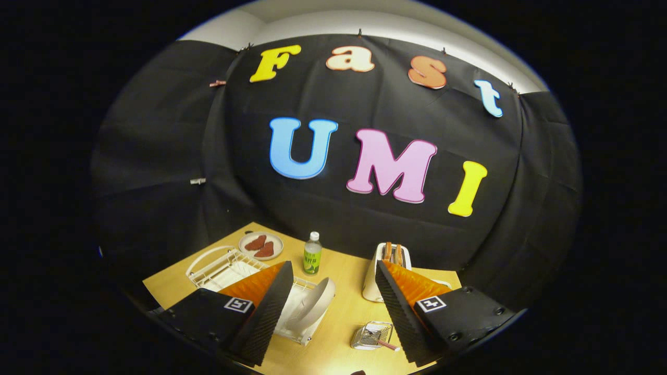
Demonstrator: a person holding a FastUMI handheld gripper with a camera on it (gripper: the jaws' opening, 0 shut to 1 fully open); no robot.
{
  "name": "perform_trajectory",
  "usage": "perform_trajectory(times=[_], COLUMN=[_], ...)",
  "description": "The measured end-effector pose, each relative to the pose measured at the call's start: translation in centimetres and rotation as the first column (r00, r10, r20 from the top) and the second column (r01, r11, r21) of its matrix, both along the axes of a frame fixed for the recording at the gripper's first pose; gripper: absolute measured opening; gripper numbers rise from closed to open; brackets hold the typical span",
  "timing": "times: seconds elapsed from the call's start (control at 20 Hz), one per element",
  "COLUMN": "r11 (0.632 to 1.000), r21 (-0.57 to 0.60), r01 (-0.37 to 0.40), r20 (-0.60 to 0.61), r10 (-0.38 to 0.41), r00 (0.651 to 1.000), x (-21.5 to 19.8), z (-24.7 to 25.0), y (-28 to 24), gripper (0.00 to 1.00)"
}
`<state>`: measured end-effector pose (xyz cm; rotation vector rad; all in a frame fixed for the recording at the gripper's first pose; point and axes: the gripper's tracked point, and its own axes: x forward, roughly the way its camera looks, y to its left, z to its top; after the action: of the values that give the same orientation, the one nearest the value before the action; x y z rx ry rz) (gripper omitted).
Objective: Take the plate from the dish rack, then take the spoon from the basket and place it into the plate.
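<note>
Gripper (333, 284) spread wide, holding nothing, hanging above the wooden table (344, 323). Plate (315, 304) stands on edge in the white dish rack (229, 268), just right of the left finger (271, 302). Wire basket (371, 335) sits just left of the right finger (398, 307); a pink handle, probably the spoon (386, 344), pokes out of it. Bottle (312, 253), toaster (388, 271) and a small plate of food (261, 245) lie beyond the fingers.

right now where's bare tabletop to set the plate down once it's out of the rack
The open gripper hangs above the table. Bare wood runs between the dish rack holding the plate and the toaster, from the bottle forward to the wire basket. It is crowded around the rack and the small plate behind it.
</note>
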<state>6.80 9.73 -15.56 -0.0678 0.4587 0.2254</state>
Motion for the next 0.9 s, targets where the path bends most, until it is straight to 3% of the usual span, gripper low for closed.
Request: perform_trajectory(times=[0.25,0.65,0.85,0.9], r11=[1.000,0.996,0.991,0.986], r21=[-0.003,-0.031,-0.034,-0.062], r01=[0.001,0.078,0.132,0.154], r20=[-0.223,-0.446,-0.512,-0.517], r10=[-0.002,-0.084,-0.131,-0.164], r00=[0.975,0.891,0.849,0.840], x=[2.5,4.7,4.6,4.5], z=[-9.5,-20.3,-23.7,-24.2], y=[1.7,2.2,2.9,2.5], gripper=[0.97,0.92,0.81,0.72])
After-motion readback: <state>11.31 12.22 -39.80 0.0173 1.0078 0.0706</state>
